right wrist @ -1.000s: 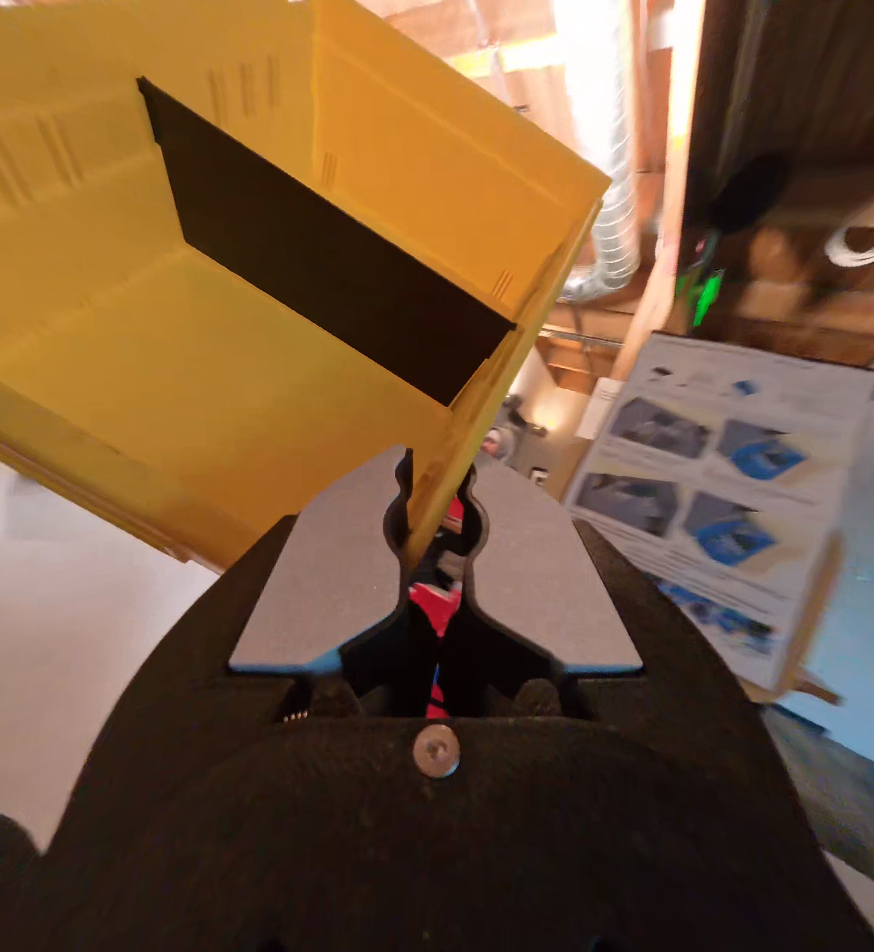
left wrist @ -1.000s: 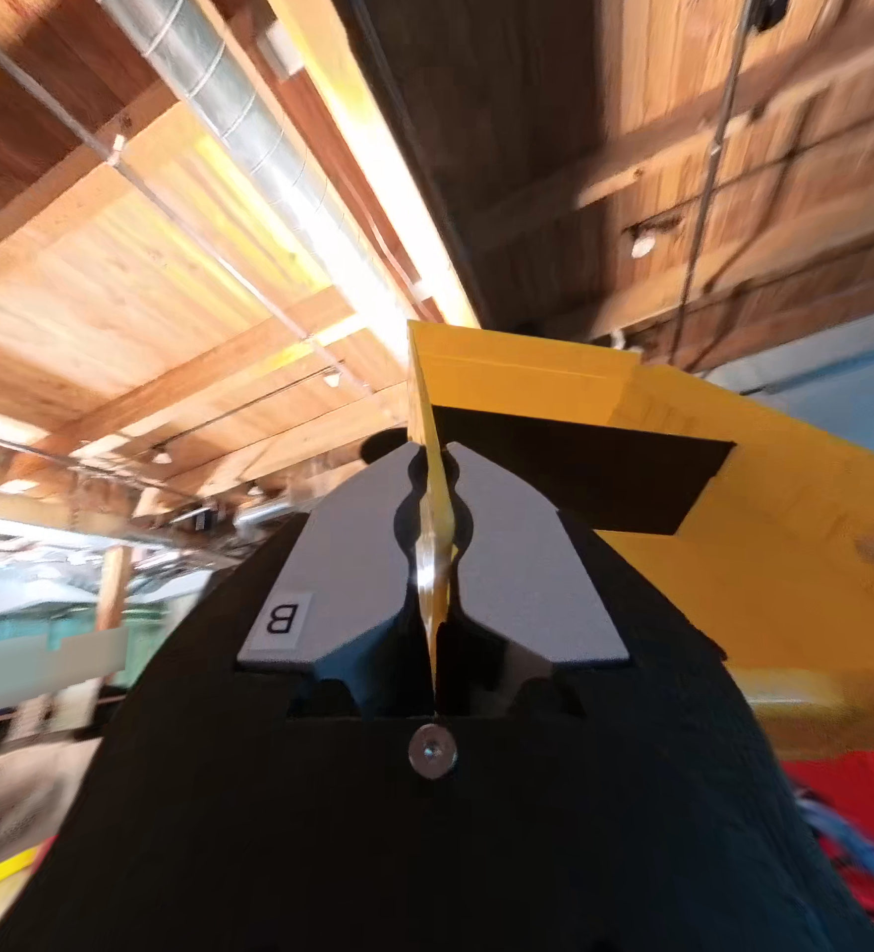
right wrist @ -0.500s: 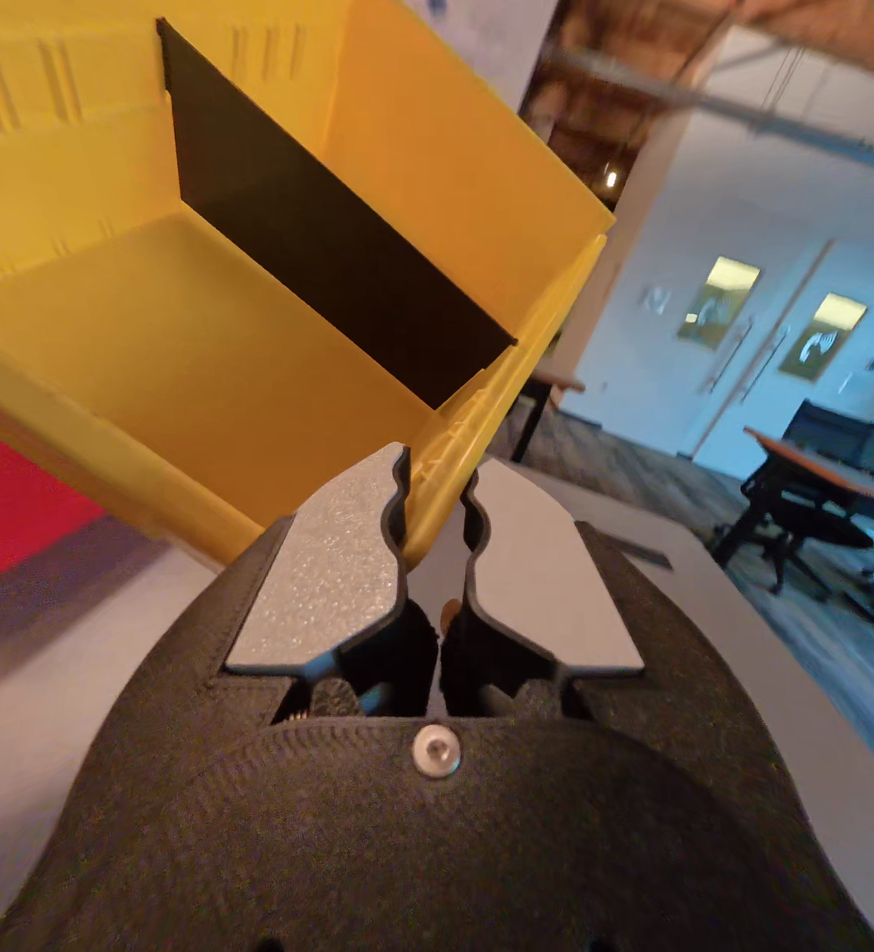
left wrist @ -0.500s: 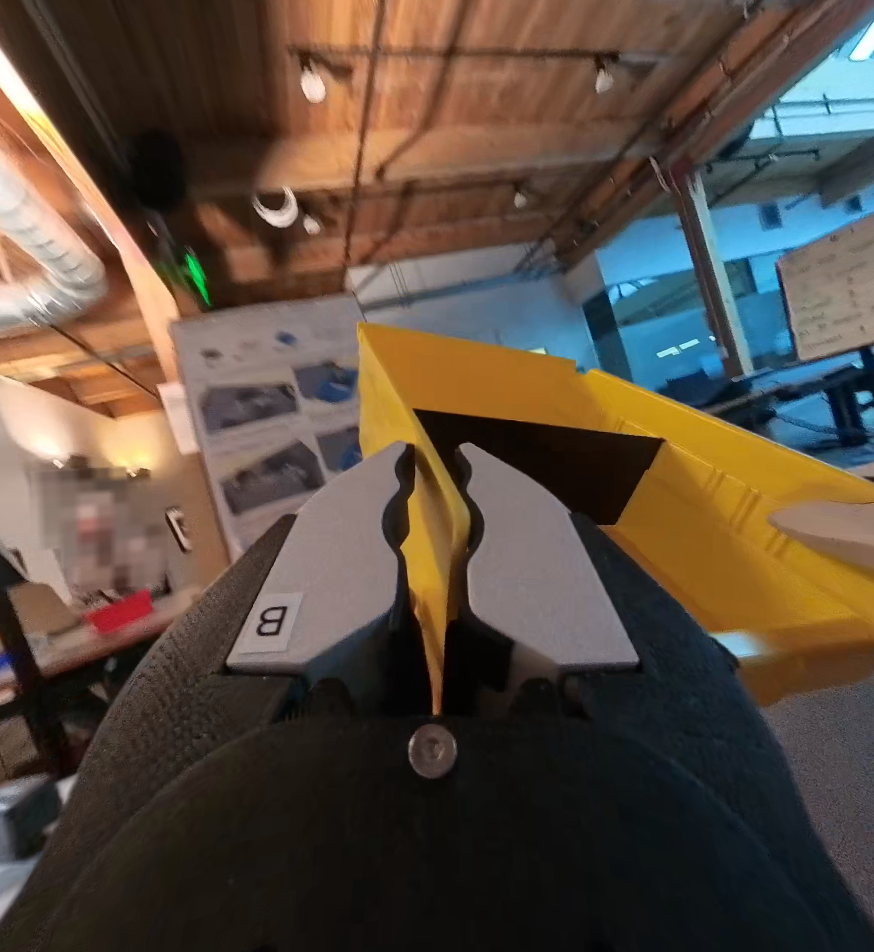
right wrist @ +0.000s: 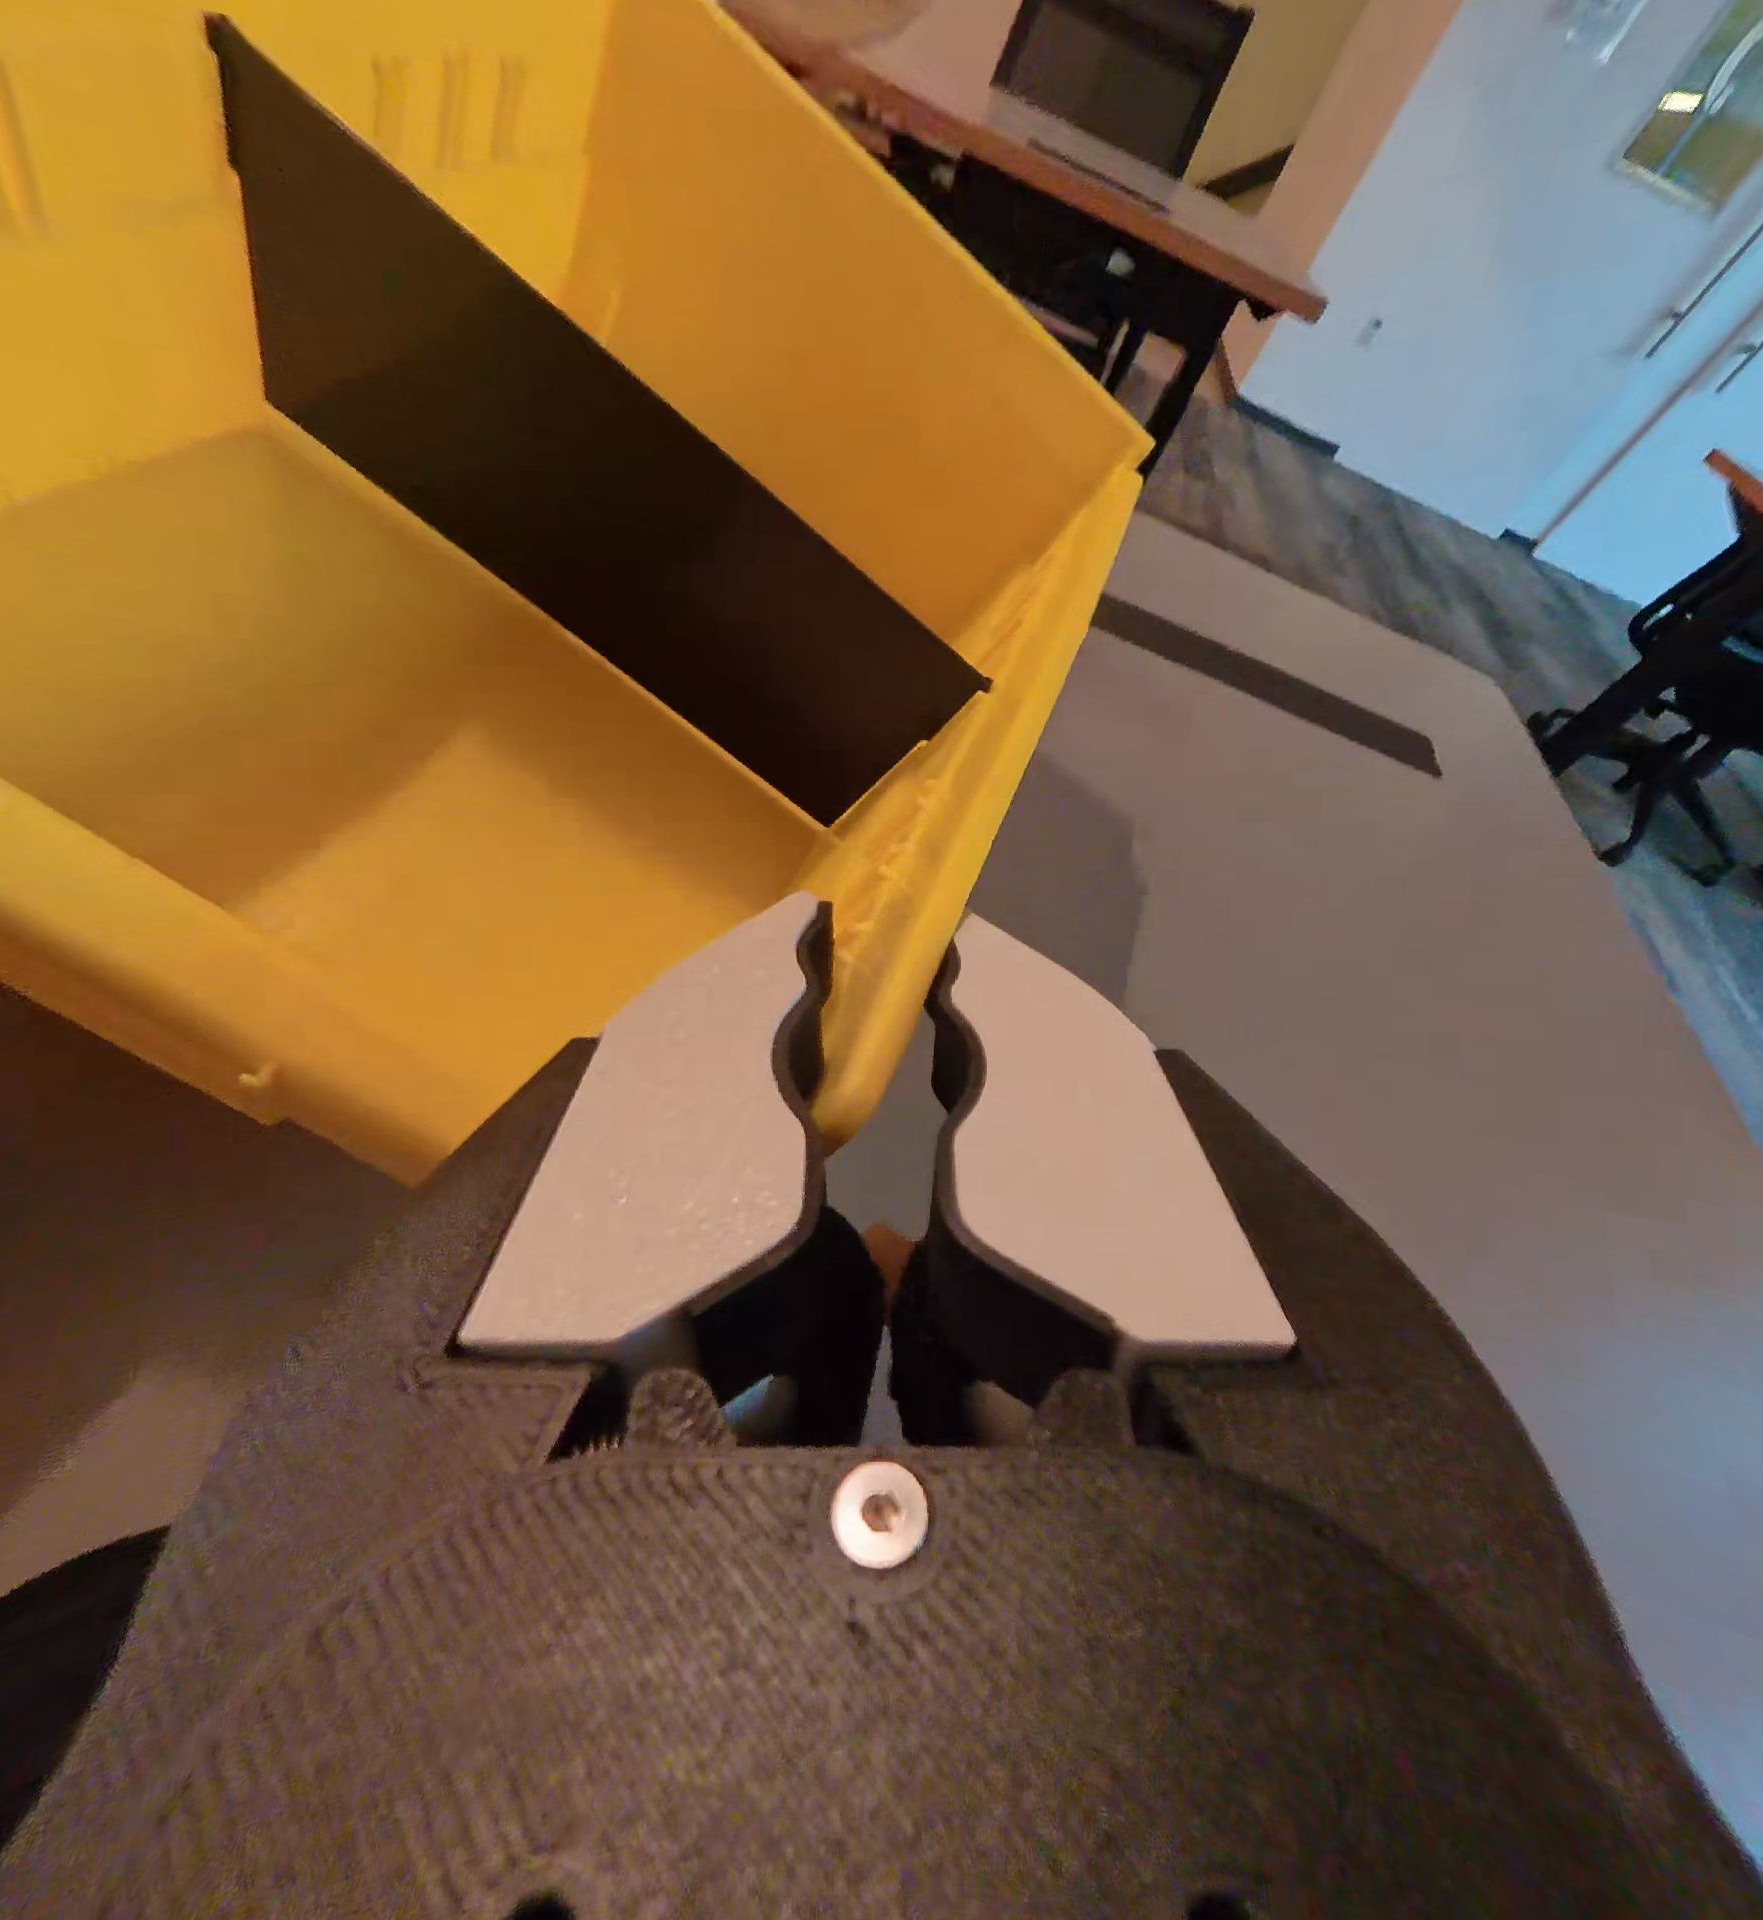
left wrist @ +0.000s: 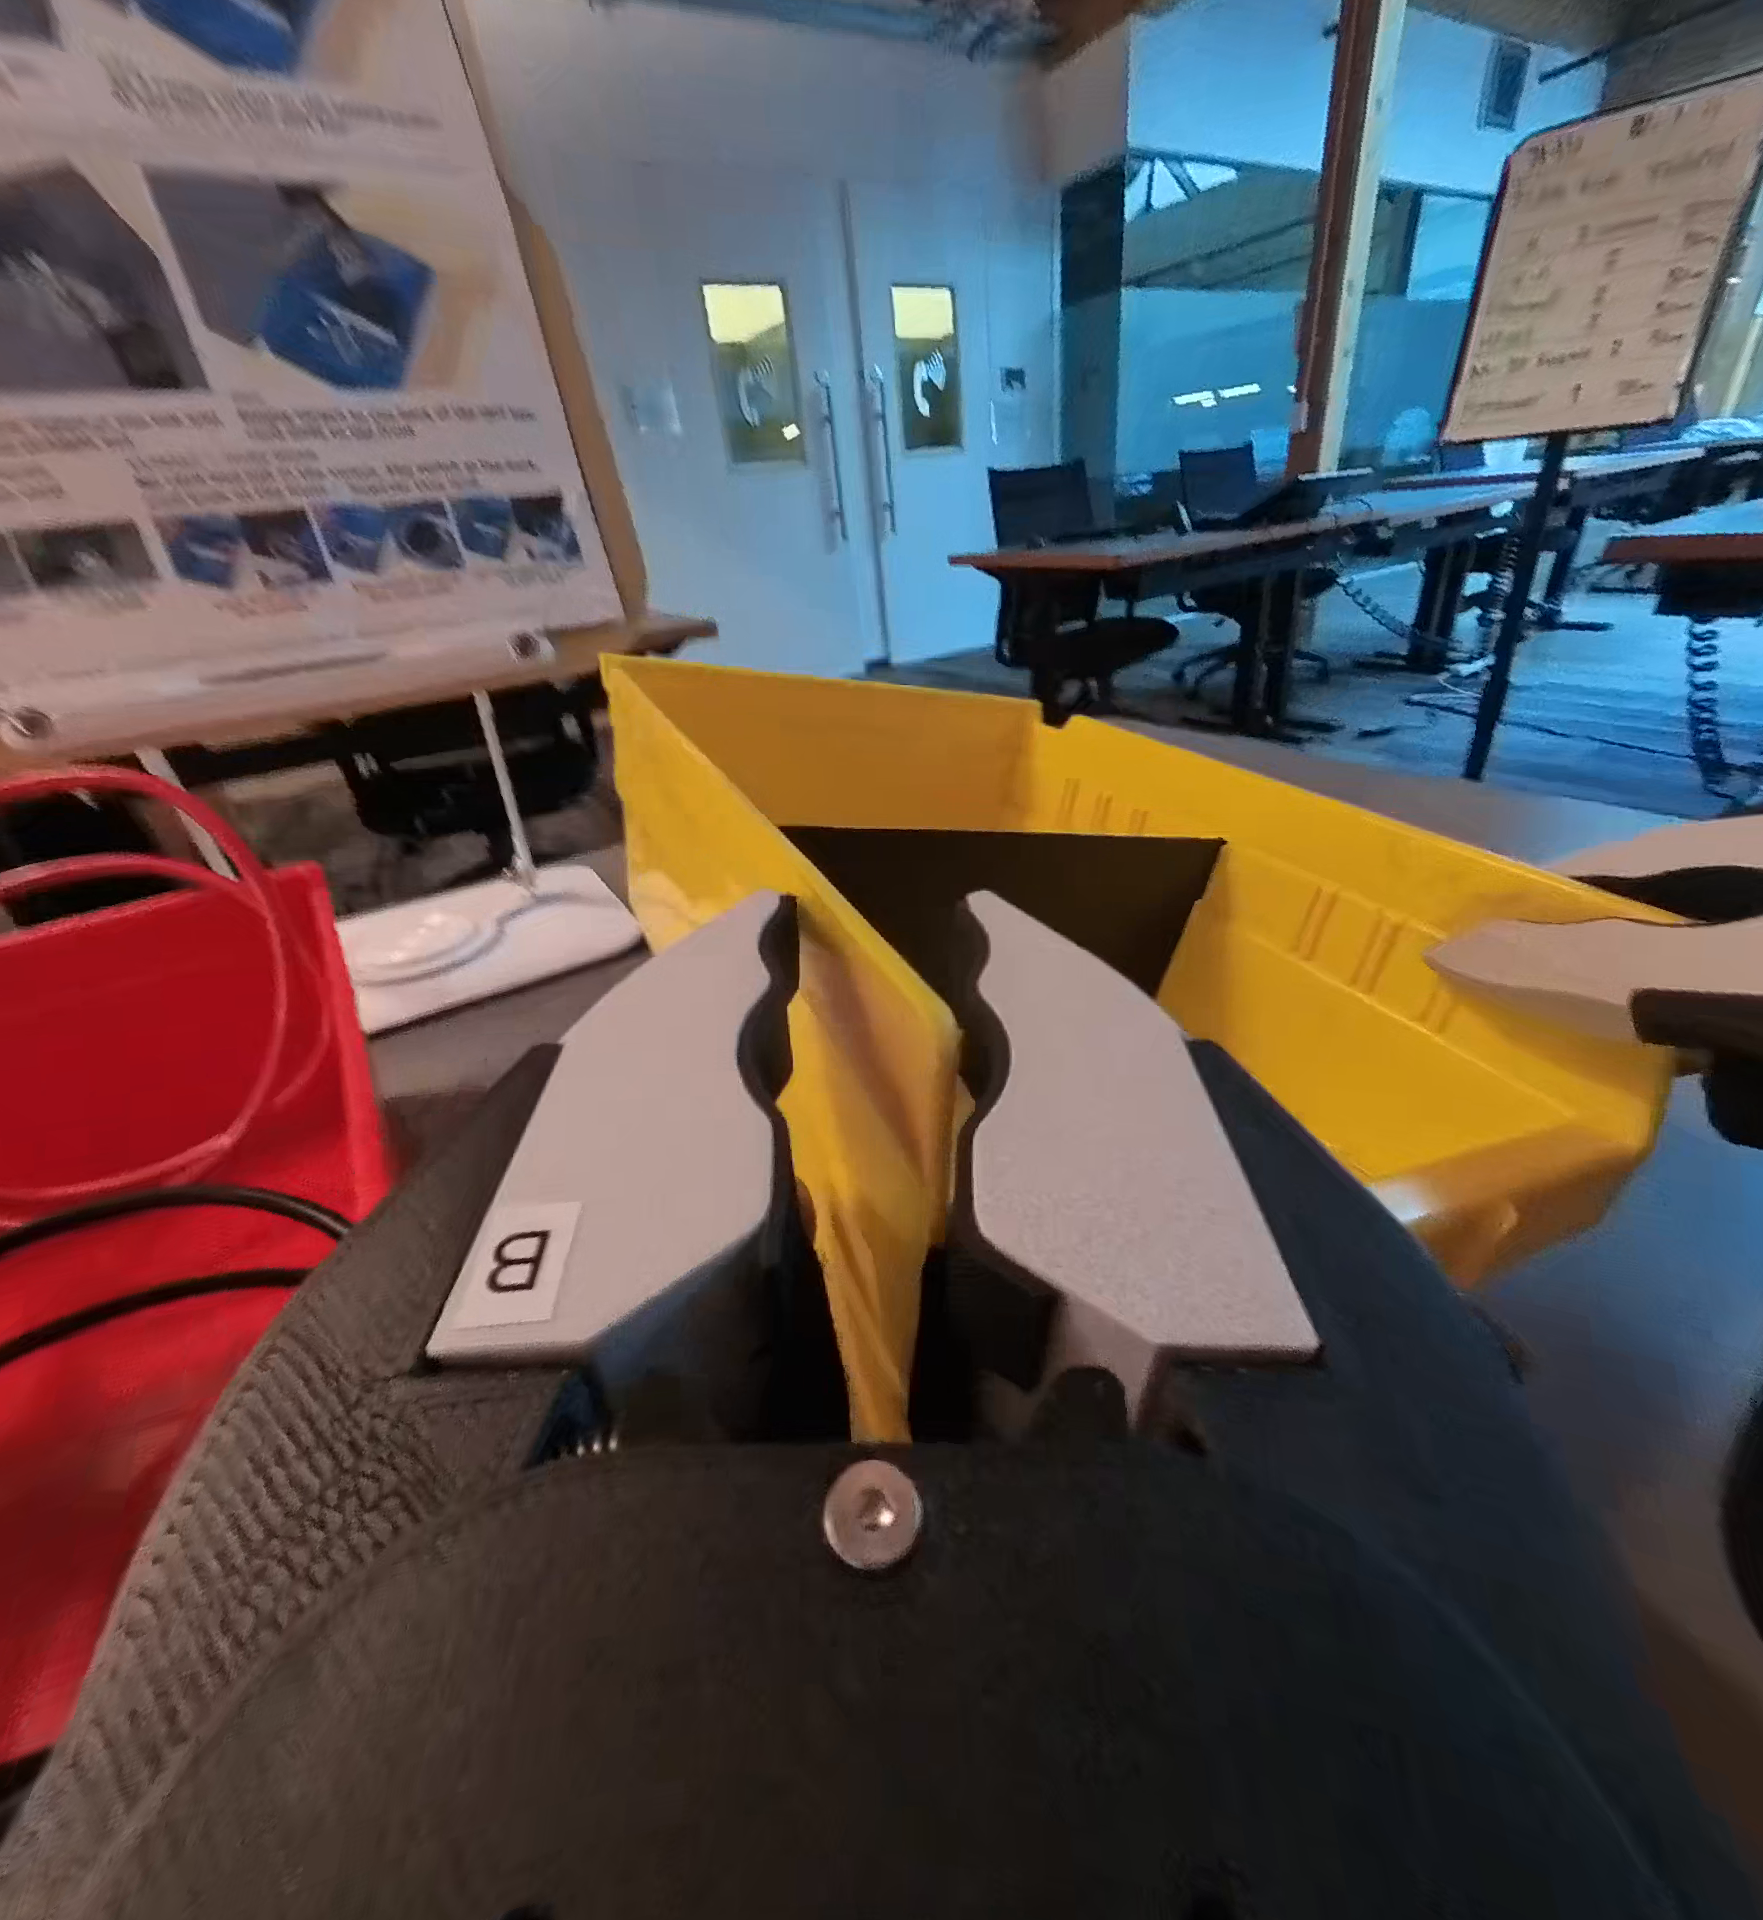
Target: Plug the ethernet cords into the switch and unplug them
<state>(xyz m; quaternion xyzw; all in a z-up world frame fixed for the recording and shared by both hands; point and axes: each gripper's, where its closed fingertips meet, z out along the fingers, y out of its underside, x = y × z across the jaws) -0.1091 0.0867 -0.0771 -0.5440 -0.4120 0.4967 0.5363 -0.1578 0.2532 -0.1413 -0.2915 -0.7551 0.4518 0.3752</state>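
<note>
A yellow bin (left wrist: 1324,997) with a black divider (left wrist: 1012,883) sits low over the grey table and also shows in the right wrist view (right wrist: 337,675). It looks empty. My left gripper (left wrist: 872,935) straddles its left side wall with the jaws parted wider than the thin wall. My right gripper (right wrist: 882,945) is shut on the rim at the bin's right front corner, and it also shows in the left wrist view (left wrist: 1635,914). Thin red cables (left wrist: 253,935) and black cables (left wrist: 129,1236) lie over a red bin (left wrist: 77,1091) to the left. No switch is in view.
A poster board on a white stand (left wrist: 233,364) stands behind the red bin. The grey table (right wrist: 1376,1039) stretches to the right of the yellow bin. Desks, office chairs (left wrist: 1085,613) and a whiteboard (left wrist: 1625,249) stand farther back. My right fingertips sit around 20 cm from my left ones.
Both grippers swung the yellow bin down from pointing at the ceiling to level above the table. The left jaws have spread apart on the wall. The right jaws stay clamped on the rim.
</note>
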